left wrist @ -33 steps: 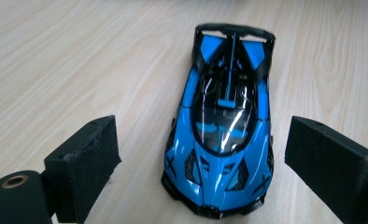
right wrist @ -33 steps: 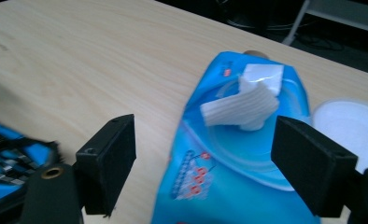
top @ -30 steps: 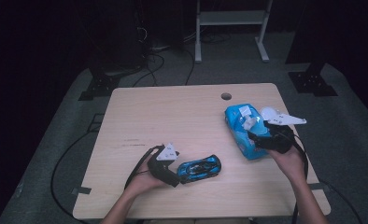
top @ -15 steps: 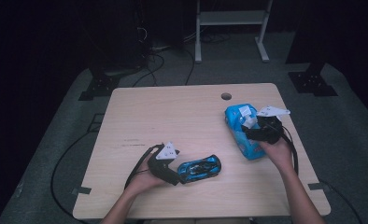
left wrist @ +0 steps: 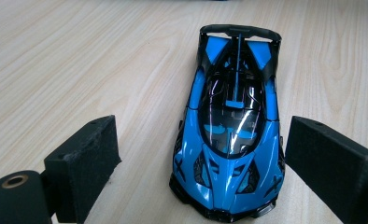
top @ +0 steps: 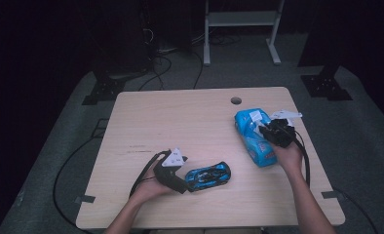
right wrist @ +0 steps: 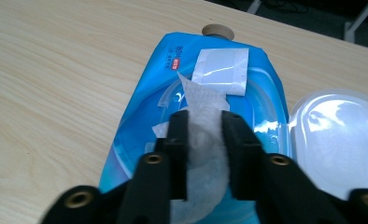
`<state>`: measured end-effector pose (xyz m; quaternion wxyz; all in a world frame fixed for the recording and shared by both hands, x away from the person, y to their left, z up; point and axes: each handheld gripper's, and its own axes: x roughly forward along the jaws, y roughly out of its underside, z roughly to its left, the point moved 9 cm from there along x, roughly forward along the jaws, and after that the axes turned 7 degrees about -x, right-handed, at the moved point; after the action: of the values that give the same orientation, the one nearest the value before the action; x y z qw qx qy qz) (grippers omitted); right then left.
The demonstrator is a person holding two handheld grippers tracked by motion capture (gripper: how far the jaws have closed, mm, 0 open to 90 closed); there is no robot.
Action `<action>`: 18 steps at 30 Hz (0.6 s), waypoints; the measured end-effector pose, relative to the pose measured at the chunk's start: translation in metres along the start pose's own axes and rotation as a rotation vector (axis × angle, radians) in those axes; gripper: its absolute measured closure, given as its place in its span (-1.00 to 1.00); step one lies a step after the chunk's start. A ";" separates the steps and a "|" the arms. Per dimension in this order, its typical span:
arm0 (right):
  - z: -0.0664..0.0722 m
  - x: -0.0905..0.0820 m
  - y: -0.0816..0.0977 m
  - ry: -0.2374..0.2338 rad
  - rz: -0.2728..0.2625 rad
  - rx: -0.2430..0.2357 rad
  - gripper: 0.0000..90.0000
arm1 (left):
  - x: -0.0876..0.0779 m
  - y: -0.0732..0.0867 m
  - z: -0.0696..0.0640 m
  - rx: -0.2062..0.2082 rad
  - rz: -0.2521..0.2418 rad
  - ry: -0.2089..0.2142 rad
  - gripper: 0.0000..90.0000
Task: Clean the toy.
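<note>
Left tongs [left wrist: 198,163] stood open around a toy car [left wrist: 232,126]; right tongs [right wrist: 204,130] pinched a white wipe [right wrist: 203,140] at the blue wipe pack [right wrist: 145,126].

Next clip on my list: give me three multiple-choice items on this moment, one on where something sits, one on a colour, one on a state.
1. Where is the toy car?
A. Between the open jaws of the left gripper, on the table
B. On top of the wipes pack
C. On the floor

2. What colour is the wipes pack?
A. Red
B. Blue
C. Green

3. What is the right gripper doing?
A. Hanging open above the car
B. Lying on the table, let go
C. Pinching a white wipe at the pack's opening

Answers: 1 A, the left gripper view shows a jaw on either side of the car, not touching it. 2 B, blue in the high and right gripper views. 3 C, the jaws press the wipe from both sides, the clear lid flipped open beside it.
</note>
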<state>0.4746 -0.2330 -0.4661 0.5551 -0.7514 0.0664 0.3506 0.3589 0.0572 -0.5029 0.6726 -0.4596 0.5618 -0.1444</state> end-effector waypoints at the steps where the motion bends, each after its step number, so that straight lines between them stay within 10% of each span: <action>1: 0.000 0.000 0.000 -0.002 0.000 0.003 0.78 | 0.000 0.000 0.000 0.001 -0.001 0.000 -0.79; 12: 0.000 -0.025 -0.013 -0.029 -0.091 0.014 0.90 | 0.001 0.003 0.000 0.017 0.011 -0.004 -0.79; 18: 0.013 -0.064 -0.028 -0.098 -0.225 0.019 0.91 | 0.002 0.004 -0.001 0.019 0.013 -0.007 -0.79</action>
<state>0.4346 -0.2300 -0.4075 0.6005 -0.7308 -0.0423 0.3219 0.3572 0.0570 -0.5074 0.6800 -0.4498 0.5608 -0.1438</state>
